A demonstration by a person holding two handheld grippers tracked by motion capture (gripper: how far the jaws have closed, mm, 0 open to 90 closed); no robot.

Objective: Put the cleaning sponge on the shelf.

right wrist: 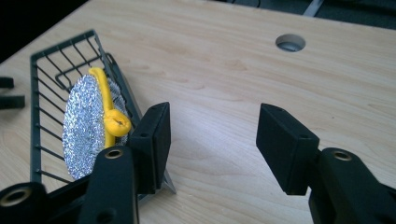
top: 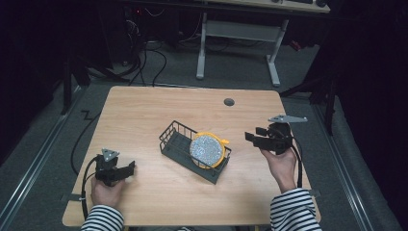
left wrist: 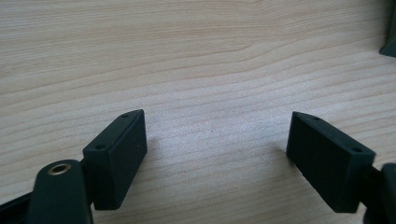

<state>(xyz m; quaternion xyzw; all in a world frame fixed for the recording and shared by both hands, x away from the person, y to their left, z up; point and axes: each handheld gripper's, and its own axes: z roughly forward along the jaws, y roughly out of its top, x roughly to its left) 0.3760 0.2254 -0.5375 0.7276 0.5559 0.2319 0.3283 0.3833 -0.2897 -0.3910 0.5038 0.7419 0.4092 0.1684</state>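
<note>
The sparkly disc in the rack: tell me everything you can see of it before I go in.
The disc is round and flat, with a glittery silver face and a yellow rim that ends in a small curled yellow tab. It stands on edge, tilted, inside the dark wire rack near the table's middle, leaning on the rack's wires at the end nearer the right gripper. Neither gripper touches it. Material cannot be told for sure.
</note>
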